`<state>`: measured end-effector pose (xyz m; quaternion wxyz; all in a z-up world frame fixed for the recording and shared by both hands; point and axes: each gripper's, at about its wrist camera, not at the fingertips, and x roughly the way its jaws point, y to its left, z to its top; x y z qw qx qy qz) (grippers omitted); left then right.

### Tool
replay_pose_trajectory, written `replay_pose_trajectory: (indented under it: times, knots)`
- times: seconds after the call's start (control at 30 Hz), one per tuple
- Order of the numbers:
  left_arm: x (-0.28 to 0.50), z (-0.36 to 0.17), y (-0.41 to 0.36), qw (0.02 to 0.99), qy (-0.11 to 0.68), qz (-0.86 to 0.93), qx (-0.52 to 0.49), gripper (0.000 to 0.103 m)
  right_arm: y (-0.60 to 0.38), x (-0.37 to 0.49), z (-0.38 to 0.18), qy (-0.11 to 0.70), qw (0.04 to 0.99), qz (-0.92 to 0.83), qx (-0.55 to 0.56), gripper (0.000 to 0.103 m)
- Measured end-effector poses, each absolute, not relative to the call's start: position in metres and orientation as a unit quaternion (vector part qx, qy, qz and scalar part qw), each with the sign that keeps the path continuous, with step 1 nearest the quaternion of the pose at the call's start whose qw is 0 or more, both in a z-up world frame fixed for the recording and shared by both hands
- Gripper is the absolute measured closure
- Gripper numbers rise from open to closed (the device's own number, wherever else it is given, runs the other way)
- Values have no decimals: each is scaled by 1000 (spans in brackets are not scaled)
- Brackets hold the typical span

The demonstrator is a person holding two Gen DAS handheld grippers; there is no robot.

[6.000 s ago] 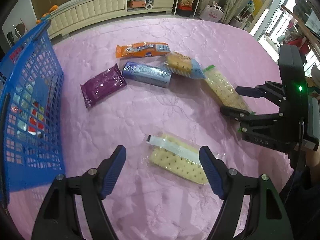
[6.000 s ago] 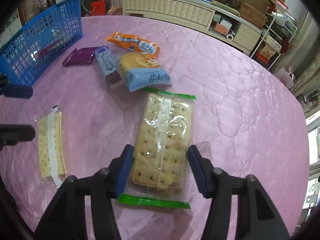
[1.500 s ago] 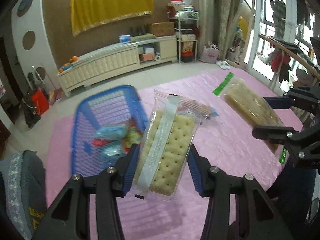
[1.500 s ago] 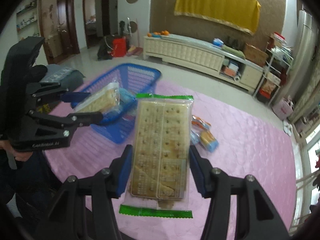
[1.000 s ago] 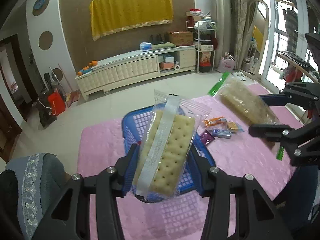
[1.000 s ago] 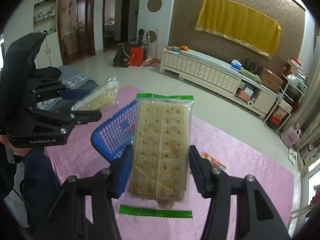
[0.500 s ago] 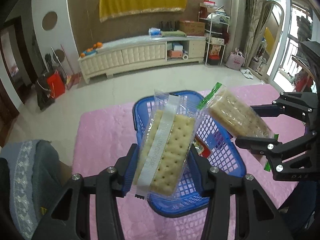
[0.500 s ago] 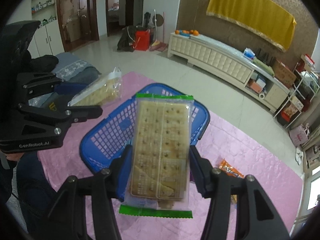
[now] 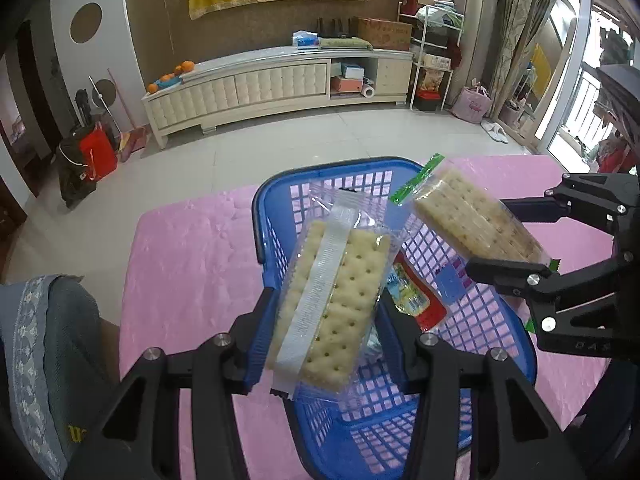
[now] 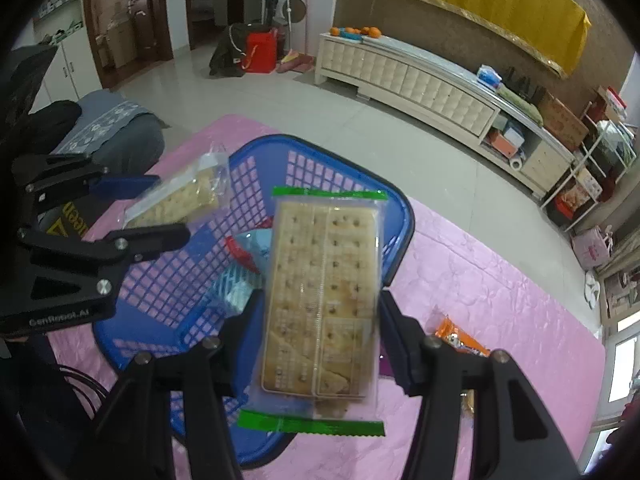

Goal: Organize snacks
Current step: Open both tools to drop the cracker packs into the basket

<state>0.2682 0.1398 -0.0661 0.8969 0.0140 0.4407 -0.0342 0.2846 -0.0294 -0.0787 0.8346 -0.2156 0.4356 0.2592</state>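
Snacks are what you are sorting, shown here largest to smallest. Pink quilted tablecloth: it spans the lower half of both views. Blue plastic basket: it sits at the centre of the left wrist view, with a red-edged packet and pale blue wrappers already lying inside. Your left gripper is clamped across a cracker pack with a white seal strip, holding it tilted above the basket's near corner. Your right gripper is clamped on a cracker pack with green end seals, also above the basket; in the left wrist view that pack appears at 2 o'clock from the first.

Progress, as a judgement: some snacks are binned, and both of your cracker packs hang over the basket but are not released. An orange packet lies on the cloth at 4 o'clock in the right wrist view, with something purple beside it, mostly hidden by the finger. Those appear left to collect once you let both packs fall.
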Motion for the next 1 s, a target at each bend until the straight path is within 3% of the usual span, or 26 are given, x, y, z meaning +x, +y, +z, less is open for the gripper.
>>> replay_pose_trajectory:
  times: [0.37,0.4,0.43,0.47,0.57,1.0]
  knots:
    - [283,-75,145,888,459,-32,21,55,-19,305,-90,441,833,244,-229,41]
    - [283,-76,145,887,461,-31,24,52,-20,306,-92,441,834,240,-230,33]
    - [282,-77,144,887,461,-31,27,41,-21,307,-93,440,834,237,-232,21]
    - [279,-77,143,888,458,-33,30,33,-23,308,-94,439,836,230,-234,18]
    - [274,-72,142,890,452,-41,32,24,-32,304,-91,432,841,228,-232,13]
    - [230,-31,111,900,431,-54,37,23,-80,254,-50,410,858,212,-223,5]
